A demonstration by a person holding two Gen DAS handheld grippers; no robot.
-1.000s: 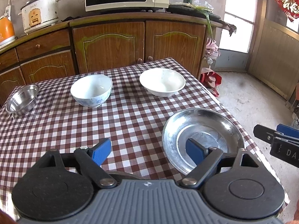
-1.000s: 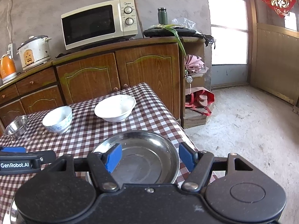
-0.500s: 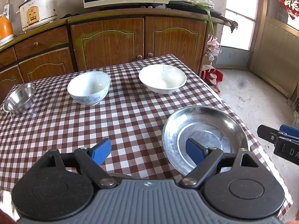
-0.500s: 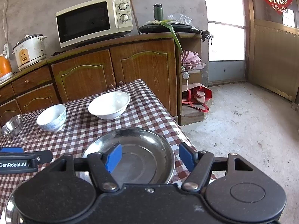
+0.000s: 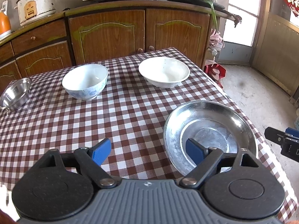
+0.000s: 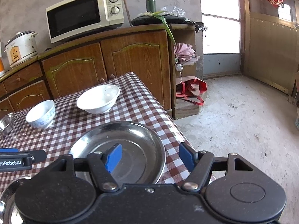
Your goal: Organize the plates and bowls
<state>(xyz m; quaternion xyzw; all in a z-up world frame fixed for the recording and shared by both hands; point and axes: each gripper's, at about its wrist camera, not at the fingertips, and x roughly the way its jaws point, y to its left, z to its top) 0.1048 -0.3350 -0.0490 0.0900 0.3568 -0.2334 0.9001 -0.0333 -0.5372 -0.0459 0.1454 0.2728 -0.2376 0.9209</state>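
Observation:
A steel plate lies at the table's near right; it also shows in the right wrist view. A white bowl and a blue-patterned bowl stand farther back, also seen in the right wrist view as the white bowl and patterned bowl. A small steel bowl sits at the far left. My left gripper is open and empty, above the plate's left rim. My right gripper is open and empty, straddling the plate's right rim from above.
The table has a red checked cloth; its right edge drops to a concrete floor. Wooden cabinets with a microwave and rice cooker stand behind. Another steel rim shows at the near left.
Both grippers have moved forward and slightly down toward the table; the plate and bowls look larger. Both stay open. No dish has moved.

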